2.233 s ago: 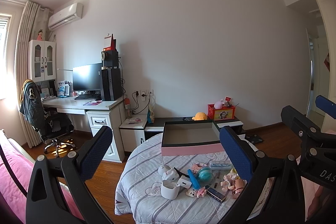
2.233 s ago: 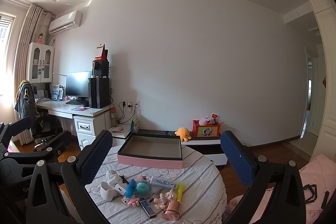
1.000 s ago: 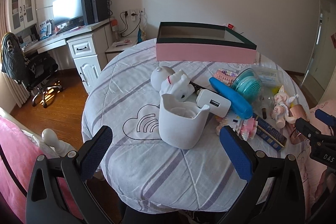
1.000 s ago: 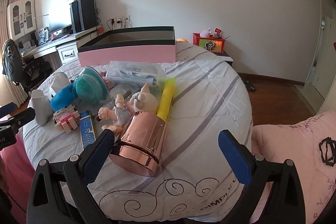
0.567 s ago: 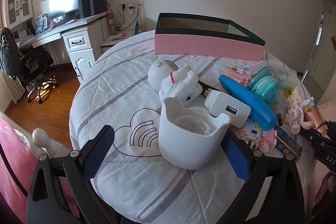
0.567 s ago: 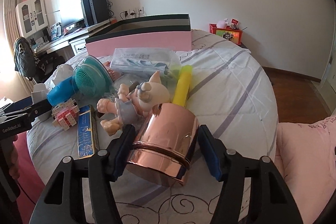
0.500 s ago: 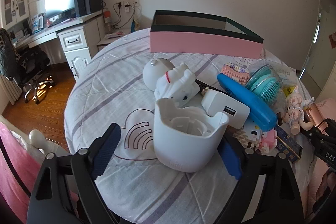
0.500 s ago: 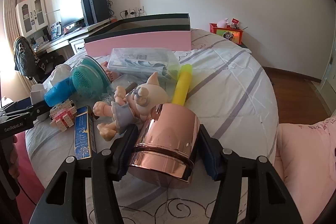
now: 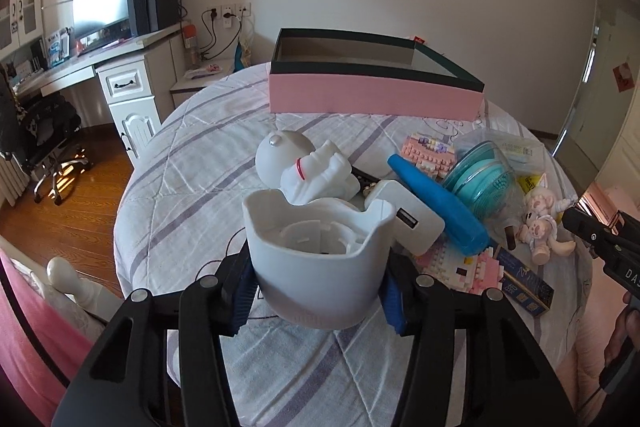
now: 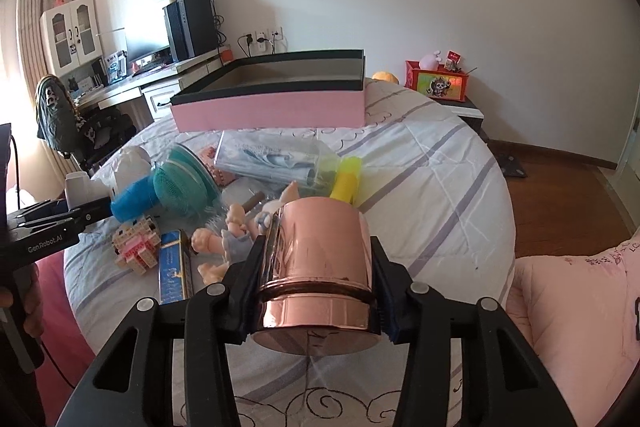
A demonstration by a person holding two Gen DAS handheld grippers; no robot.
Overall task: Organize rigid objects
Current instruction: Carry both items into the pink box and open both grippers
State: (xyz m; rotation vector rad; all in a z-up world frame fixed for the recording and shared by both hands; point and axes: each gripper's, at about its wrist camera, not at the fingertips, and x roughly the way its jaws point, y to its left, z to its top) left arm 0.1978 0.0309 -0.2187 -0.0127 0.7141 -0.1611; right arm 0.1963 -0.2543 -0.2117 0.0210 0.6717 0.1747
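Note:
My left gripper [image 9: 316, 299] is shut on a white plastic cup-shaped holder [image 9: 316, 259] at the near edge of the round table [image 9: 180, 163]. My right gripper [image 10: 316, 303] is shut on a rose-gold metal canister [image 10: 320, 279] lying on its side. A pink open box with a dark rim [image 9: 376, 87] stands at the far side; it also shows in the right wrist view [image 10: 272, 107]. Between lie a white astronaut figure [image 9: 308, 171], a white charger [image 9: 408, 211], a blue tube [image 9: 436, 207], a teal brush [image 9: 484, 179] and a doll [image 10: 228, 239].
Toy bricks [image 10: 136, 247], a blue flat pack [image 10: 174, 271], a yellow tube [image 10: 346, 183] and a clear bag [image 10: 272, 159] also lie on the striped cloth. A desk [image 9: 100, 67] with a monitor and a chair [image 9: 44, 131] stand to the left. Pink bedding [image 10: 572, 323] is at right.
Both grippers came down from a raised view to the table. The left closed on the white holder, the right closed on the rose-gold canister, which now looks slightly lifted.

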